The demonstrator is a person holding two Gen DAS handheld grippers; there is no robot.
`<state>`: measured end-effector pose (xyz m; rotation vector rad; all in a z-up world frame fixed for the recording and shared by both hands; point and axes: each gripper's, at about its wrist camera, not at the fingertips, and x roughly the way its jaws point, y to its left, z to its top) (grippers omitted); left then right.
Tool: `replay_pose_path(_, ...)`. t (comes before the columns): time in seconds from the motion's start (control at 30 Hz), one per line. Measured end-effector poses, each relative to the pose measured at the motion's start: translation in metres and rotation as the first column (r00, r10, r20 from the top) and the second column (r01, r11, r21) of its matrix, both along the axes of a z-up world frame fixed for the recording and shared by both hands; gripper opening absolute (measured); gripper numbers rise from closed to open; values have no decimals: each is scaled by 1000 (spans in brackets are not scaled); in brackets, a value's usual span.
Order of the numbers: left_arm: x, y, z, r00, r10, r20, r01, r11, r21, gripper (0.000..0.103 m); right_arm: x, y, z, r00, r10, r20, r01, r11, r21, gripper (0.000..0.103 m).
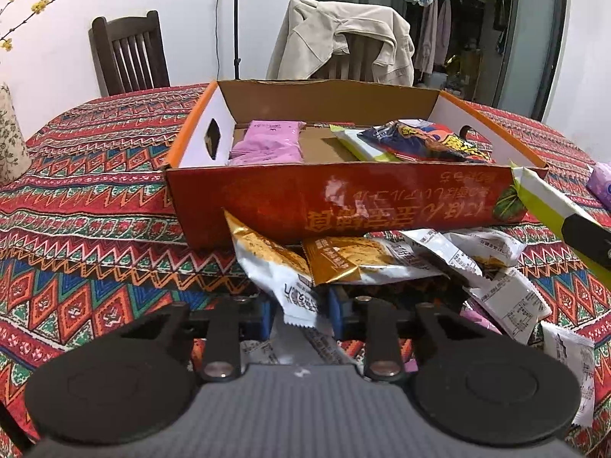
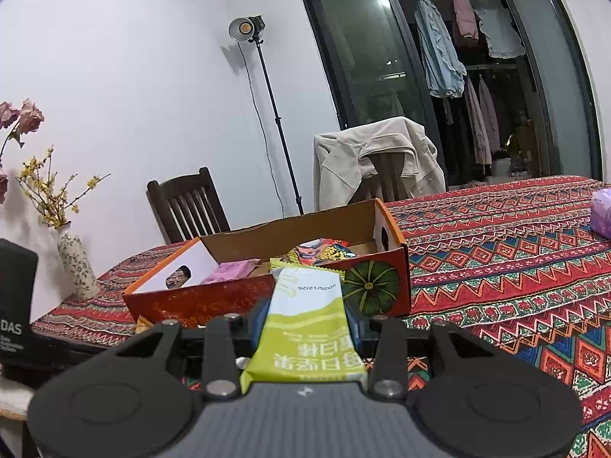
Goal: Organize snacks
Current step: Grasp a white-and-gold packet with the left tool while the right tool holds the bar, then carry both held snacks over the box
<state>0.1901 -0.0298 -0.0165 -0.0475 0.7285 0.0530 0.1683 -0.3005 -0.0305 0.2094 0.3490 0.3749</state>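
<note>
Though crumpled, gold-white snack packet (image 1: 275, 267)

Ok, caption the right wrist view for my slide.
Right gripper shut on a green-and-white snack bar, facing the orange cardboard box on the patterned tablecloth.

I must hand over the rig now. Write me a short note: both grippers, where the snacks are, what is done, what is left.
Left hand-held gripper: shut on a gold-and-white packet from the pile before the box.
Right hand-held gripper: shut on a green-and-white bar, short of the box.
Done: pink packets, a dark bag and a bar lie in the box.
Left: both held snacks, the pile, a purple pack on the table.
</note>
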Motion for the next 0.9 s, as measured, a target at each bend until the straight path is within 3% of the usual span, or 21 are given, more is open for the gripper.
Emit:
replay_pose_path(0.13,-6,6,4,1000,0,19,1,1000,-19,18,-1,0,0,1000,0,8,0,1000,2,39)
replay_pose_path(0.7,-34,30,20,995,17,95,-13,999,-42,11,-4,2,1,999,-5,34,6,1000,-11,39)
replay_pose_path(0.83,-35,33,18,996,12,92,-7,999,-52,11,-5,5,0,999,-1,32,1,1000,-23,39)
replay_pose_path(0.9,-31,35,16,996,27,80,-23,998,-56,17,-5,7,1,999,2,35,-1,1000,-31,39)
